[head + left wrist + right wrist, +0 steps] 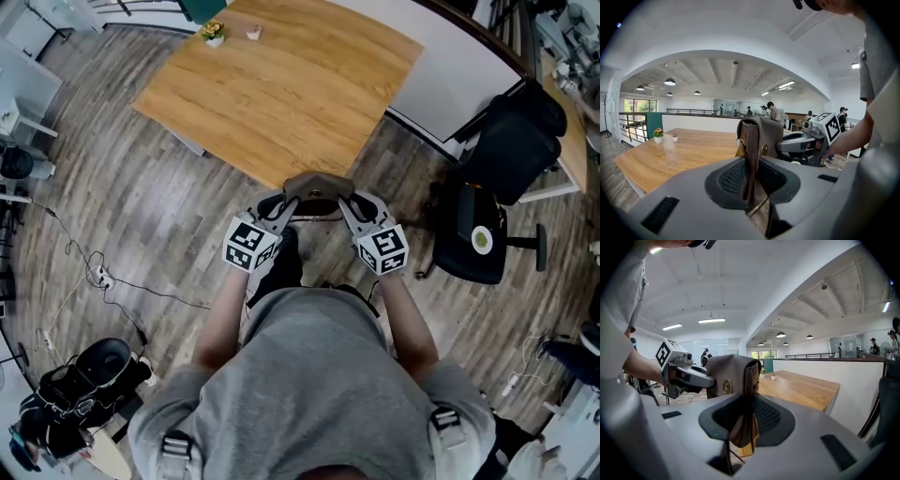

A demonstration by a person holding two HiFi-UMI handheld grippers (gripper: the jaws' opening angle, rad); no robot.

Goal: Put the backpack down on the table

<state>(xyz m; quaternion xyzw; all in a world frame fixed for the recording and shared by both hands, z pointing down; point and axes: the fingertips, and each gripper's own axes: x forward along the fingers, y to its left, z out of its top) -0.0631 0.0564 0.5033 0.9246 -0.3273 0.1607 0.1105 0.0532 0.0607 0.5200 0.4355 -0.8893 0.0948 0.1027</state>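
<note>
A small brown leather backpack hangs in the air between my two grippers, just short of the near corner of the wooden table. My left gripper is shut on its left edge, and in the left gripper view the brown leather runs down between the jaws. My right gripper is shut on the right edge, where the bag's flap shows between the jaws. A round brass emblem sits on the bag's front. Each gripper view shows the other gripper, my left gripper and my right gripper, across the bag.
A small potted plant and a little white object stand at the table's far edge. A black office chair is on the right. Cables and a black bag lie on the wood floor at the left. People stand in the distance.
</note>
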